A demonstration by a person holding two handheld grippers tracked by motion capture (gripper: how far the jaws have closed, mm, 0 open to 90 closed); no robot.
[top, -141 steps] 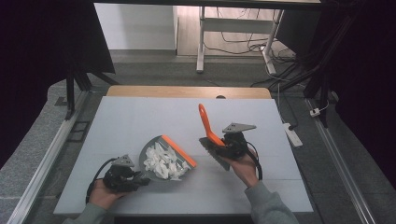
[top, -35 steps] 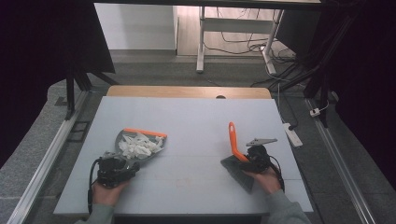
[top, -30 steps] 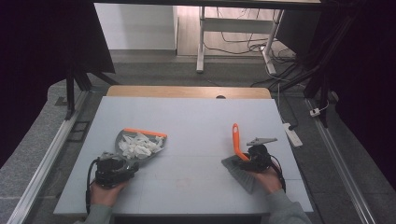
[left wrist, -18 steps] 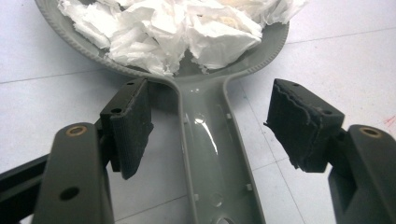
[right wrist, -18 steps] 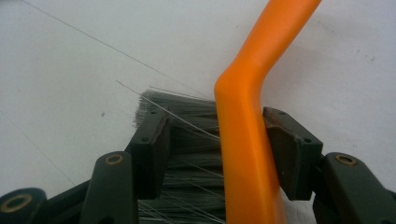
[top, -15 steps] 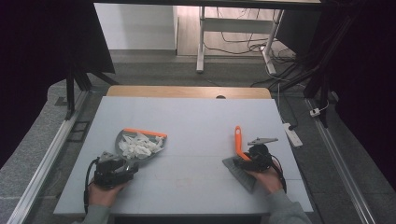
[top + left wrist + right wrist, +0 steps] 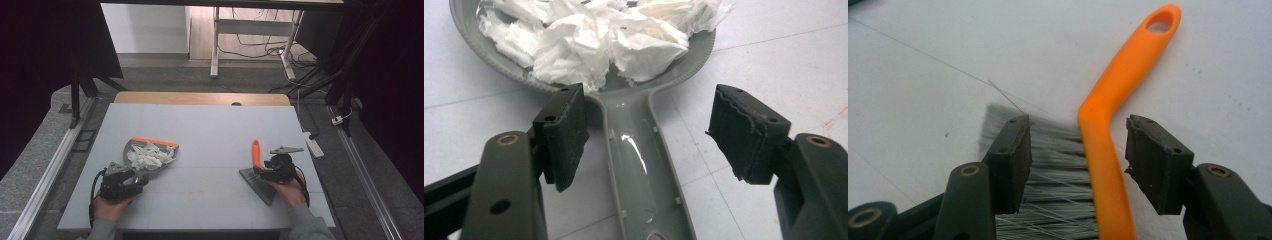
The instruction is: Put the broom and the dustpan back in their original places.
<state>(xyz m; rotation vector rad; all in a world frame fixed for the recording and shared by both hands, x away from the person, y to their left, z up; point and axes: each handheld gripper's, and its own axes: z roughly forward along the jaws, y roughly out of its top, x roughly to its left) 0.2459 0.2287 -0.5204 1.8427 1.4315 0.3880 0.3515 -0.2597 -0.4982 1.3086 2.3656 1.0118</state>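
Both tongs are standing wide: left tongs (image 7: 649,135) straddling the dustpan handle (image 7: 639,170), right tongs (image 7: 1075,160) straddling the brush (image 7: 1110,150). Nudging the dustpan risks spilling crumpled tissue (image 7: 599,35).

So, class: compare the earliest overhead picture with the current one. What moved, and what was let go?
The dustpan moved left and the brush moved right, apart from the table's middle. The brush handle, raised earlier, now lies flat. Both the left gripper and right gripper stand open around the handles. The paper scraps stayed in the dustpan.
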